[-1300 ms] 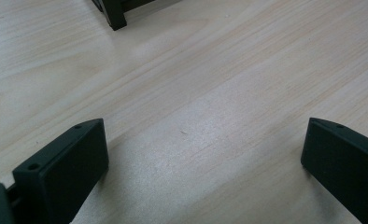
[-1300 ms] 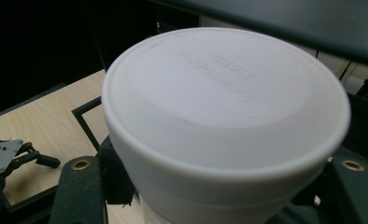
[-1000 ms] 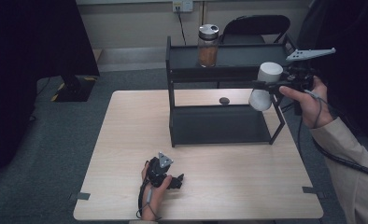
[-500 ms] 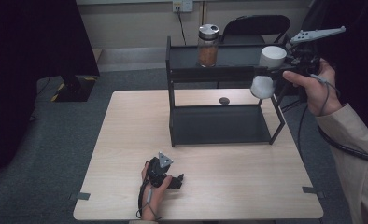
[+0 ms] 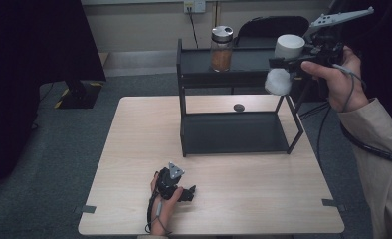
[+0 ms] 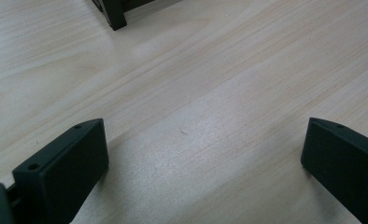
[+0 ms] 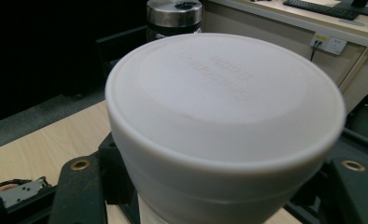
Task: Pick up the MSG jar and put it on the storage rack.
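Observation:
My right gripper point(image 5: 285, 64) is shut on a white jar with a white lid point(image 5: 289, 47), held in the air at the right end of the black rack's top shelf point(image 5: 248, 59). In the right gripper view the white lid point(image 7: 224, 116) is close up between the jaws. A glass jar of brown contents with a metal cap point(image 5: 222, 49) stands on that top shelf, and its cap point(image 7: 174, 13) appears behind the lid. My left gripper point(image 5: 186, 193) rests on the wooden table point(image 5: 134, 149) near the front edge, open with bare wood between its jaws point(image 6: 205, 163).
The black rack's lower shelf point(image 5: 234, 133) sits on the table's far half. A small dark round thing point(image 5: 239, 107) lies on the table behind it. A black chair point(image 5: 273, 25) stands beyond the rack. A dark panel point(image 5: 35, 50) is at the left.
My right gripper has risen with the white jar, from beside the rack's middle height to the level of the top shelf. The left gripper has stayed put.

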Tool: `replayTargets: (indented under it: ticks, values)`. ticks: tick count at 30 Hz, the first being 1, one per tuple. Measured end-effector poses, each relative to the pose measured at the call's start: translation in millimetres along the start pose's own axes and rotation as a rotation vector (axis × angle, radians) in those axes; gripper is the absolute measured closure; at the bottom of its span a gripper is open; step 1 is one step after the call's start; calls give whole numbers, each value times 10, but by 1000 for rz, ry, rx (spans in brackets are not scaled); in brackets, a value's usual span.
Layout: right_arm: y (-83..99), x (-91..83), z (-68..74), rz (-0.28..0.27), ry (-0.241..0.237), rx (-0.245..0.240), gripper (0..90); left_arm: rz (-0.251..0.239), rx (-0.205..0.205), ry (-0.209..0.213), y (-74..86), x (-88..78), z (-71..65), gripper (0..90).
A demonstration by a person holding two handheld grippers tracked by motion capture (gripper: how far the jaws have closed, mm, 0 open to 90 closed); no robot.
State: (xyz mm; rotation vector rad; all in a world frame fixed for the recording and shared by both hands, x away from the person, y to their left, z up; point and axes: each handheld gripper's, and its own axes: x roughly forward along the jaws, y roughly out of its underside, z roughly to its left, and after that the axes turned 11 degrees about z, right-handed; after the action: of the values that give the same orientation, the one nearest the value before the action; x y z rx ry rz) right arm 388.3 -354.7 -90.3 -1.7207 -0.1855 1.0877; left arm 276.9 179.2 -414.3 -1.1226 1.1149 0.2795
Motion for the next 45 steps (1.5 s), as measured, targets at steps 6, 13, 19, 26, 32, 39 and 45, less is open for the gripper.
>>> replayTargets:
  ticks: [6,13,19,26,32,39,45]
  values:
    - [-132,-49,29,0,27,-5,337,0,0,0,0,0,0,0]
    - [-276,-55,28,2,36,-2,336,0,0,0,-1,0,0,0]
    - [-400,-27,17,5,45,-3,337,1,0,0,-1,0,0,0]
    - [-497,67,-34,9,50,2,337,1,0,0,-1,-1,1,0]
    - [-569,132,-87,11,61,11,337,1,0,0,-1,0,1,0]
    - [-625,190,-188,7,71,34,336,1,0,0,-1,0,1,0]
    - [-655,250,-245,4,94,51,337,0,0,0,-1,0,1,0]
